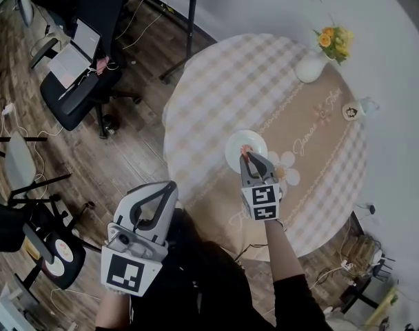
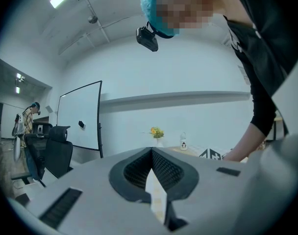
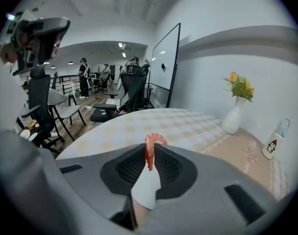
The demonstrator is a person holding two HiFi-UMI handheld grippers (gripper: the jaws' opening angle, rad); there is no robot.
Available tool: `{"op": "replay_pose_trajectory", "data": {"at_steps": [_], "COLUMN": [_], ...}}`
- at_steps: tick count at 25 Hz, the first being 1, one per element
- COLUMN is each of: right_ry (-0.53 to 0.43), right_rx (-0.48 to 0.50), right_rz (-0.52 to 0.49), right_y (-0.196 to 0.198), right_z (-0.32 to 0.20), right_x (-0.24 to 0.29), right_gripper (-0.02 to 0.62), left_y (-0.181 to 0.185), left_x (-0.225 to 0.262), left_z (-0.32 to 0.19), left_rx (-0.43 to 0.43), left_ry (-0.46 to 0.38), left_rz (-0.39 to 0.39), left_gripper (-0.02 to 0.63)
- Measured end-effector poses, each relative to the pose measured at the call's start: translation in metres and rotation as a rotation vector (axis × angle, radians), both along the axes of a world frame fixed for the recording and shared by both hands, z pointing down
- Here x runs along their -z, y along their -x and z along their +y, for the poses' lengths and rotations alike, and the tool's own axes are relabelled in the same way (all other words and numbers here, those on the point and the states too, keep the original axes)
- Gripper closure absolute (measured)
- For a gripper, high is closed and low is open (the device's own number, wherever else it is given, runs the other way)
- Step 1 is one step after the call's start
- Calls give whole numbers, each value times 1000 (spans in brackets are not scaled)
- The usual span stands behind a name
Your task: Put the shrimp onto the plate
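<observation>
A small orange-red shrimp is pinched between the tips of my right gripper, which is shut on it. In the head view the shrimp hangs just over the white plate on the round checked table. In the right gripper view the plate is hidden under the jaws. My left gripper is held low off the table's near-left edge, jaws together with nothing between them. Its own view looks across the room at table height, with my left gripper at the bottom.
A white vase of yellow flowers and a small white bottle stand at the table's far right. A beige runner crosses the cloth. Black office chairs and a stand are on the wood floor to the left.
</observation>
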State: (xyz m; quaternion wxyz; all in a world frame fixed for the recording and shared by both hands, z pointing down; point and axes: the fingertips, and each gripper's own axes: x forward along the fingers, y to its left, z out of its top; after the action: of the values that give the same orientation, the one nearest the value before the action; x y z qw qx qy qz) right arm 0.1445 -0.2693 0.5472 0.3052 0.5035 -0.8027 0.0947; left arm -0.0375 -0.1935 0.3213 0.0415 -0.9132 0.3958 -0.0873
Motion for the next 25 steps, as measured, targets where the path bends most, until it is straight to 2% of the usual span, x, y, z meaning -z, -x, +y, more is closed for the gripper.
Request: {"op": "replay_pose_trajectory", "data": {"at_steps": [15, 25], "right_ry": [232, 324], "right_rx": [28, 50], "right_rz": [76, 86], "right_y": [-4, -8], "right_z": [-3, -1], "right_x": [-70, -86], "right_gripper": [552, 552], "left_y": [9, 8], "left_x": [-3, -5], "left_z": [-2, -5], "left_rx": [25, 25], "left_ry": [12, 20], "left_rz": [-10, -8], "left_gripper": [606, 606]}}
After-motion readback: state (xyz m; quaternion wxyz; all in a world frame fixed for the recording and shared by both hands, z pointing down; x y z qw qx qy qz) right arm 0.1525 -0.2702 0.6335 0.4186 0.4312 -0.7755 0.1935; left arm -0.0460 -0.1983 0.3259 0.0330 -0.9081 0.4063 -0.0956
